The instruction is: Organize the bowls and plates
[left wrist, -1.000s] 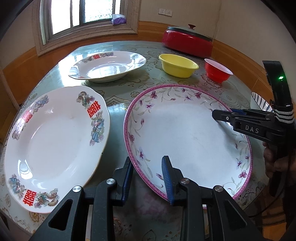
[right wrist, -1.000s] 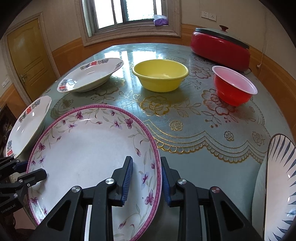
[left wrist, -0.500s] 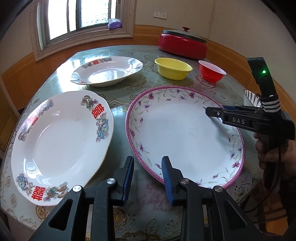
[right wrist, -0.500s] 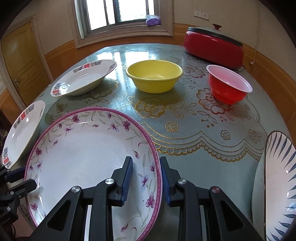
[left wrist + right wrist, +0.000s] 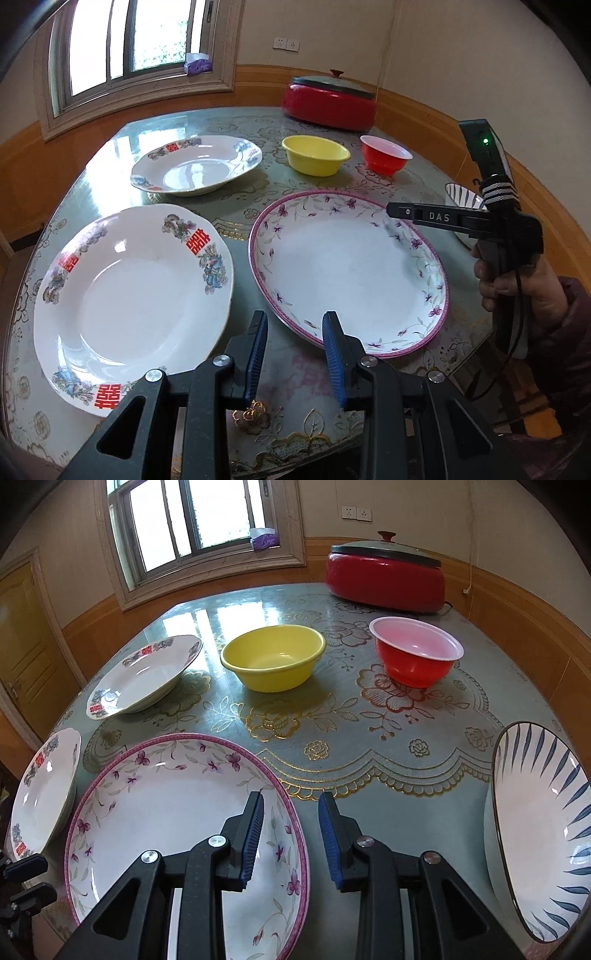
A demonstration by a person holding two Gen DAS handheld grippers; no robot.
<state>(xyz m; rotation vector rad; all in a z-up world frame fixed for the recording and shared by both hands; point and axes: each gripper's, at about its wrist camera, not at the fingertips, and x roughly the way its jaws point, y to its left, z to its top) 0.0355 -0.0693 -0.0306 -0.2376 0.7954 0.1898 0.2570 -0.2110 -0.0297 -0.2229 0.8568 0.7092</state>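
A large oval plate with a pink rim and purple flowers (image 5: 347, 273) lies flat on the table. My left gripper (image 5: 295, 350) is open just off the plate's near rim, with only tablecloth between its blue pads. My right gripper (image 5: 291, 830) is open too. It hovers over the plate's (image 5: 166, 812) right rim, which runs between the pads without touching either. From the left wrist view the right gripper (image 5: 391, 211) hangs above that rim and casts a shadow on it. Two white plates with red characters (image 5: 133, 295) (image 5: 195, 166) sit to the left.
A yellow bowl (image 5: 273, 661) and a red bowl (image 5: 417, 653) stand further back, with a red lidded cooker (image 5: 384, 576) behind them. A blue-striped bowl (image 5: 535, 830) sits at the near right table edge. A person's hand (image 5: 517, 273) holds the right gripper.
My left gripper has drawn back and up; the pink plate's rim, earlier between its pads, now lies just beyond them. The right gripper has rolled slightly and stays over the rim.
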